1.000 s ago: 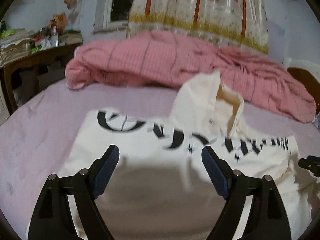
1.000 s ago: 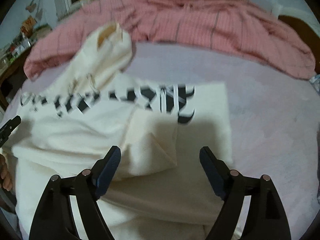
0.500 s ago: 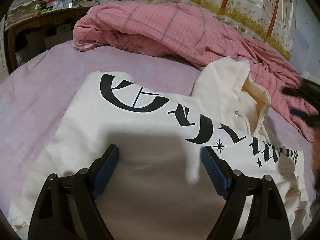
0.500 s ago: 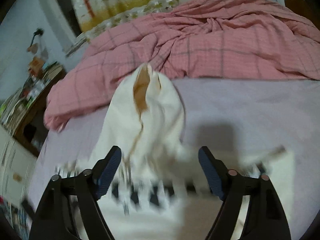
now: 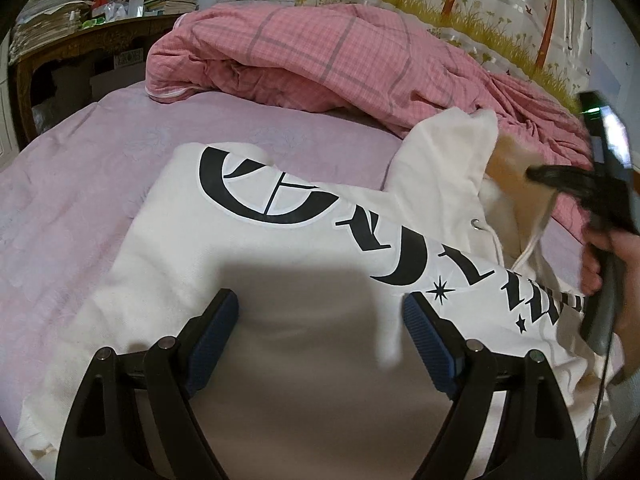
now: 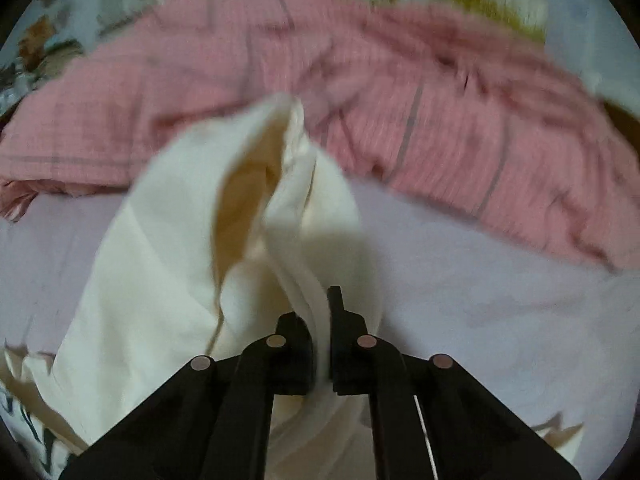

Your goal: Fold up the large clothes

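Right gripper (image 6: 322,312) jaws just clamped on hoodie (image 5: 280,264) hood; left gripper (image 5: 320,320) jaws apart — empty.

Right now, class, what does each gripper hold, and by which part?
The right gripper is shut on the cream hoodie, pinching the edge of its hood. The left gripper is open above the hoodie's body, holding nothing.

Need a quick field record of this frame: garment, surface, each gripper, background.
garment: cream hoodie, black lettering on it, lying flat
hood: raised off the sheet
surface: lilac bed sheet
left gripper: open, over the hoodie body, nothing between its fingers
right gripper: jaws just closed, shut on the hood edge
behind: pink checked quilt, bunched up
far left: cluttered wooden desk
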### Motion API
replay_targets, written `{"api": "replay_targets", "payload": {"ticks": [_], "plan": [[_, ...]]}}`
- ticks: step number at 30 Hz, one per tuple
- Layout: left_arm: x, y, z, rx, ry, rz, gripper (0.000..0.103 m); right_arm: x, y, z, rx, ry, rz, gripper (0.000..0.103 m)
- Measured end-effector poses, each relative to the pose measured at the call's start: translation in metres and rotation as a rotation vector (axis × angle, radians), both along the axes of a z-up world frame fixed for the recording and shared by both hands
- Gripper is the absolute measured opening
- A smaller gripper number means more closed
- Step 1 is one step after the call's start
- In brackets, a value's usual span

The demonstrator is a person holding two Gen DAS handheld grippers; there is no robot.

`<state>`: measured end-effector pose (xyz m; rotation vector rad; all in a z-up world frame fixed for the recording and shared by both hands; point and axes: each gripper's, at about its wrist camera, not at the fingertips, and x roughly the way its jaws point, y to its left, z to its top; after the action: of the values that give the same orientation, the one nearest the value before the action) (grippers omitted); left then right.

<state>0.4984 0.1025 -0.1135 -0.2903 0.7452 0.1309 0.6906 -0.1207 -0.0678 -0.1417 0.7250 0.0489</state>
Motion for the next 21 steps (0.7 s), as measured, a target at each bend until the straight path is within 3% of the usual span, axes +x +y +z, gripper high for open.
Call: {"api": "replay_targets", "payload": {"ticks": [2,6,9,12,17,21], "plan": [[-0.003,0.000,0.002,-0.015,-0.019,-0.014,0.084,-0.025,0.005,0.019,-0.057,-0.080,0.035,0.006],[-0.009,-0.003,0.008,-0.037,-0.064,-0.049,0.084,-0.074,0.000,0.052,0.029,-0.087,0.142,0.006],[-0.010,-0.002,0.010,-0.051,-0.081,-0.049,0.084,-0.136,-0.002,0.063,0.004,-0.103,0.241,0.006],[-0.013,-0.002,0.014,-0.062,-0.109,-0.054,0.084,-0.188,-0.012,0.052,0.012,-0.079,0.282,0.006],[-0.022,-0.011,0.025,-0.017,-0.170,-0.077,0.084,-0.216,-0.032,0.008,-0.019,0.010,0.227,0.008],[-0.026,-0.011,0.032,-0.001,-0.210,-0.065,0.084,-0.226,-0.038,-0.007,-0.009,0.069,0.240,0.025]]}}
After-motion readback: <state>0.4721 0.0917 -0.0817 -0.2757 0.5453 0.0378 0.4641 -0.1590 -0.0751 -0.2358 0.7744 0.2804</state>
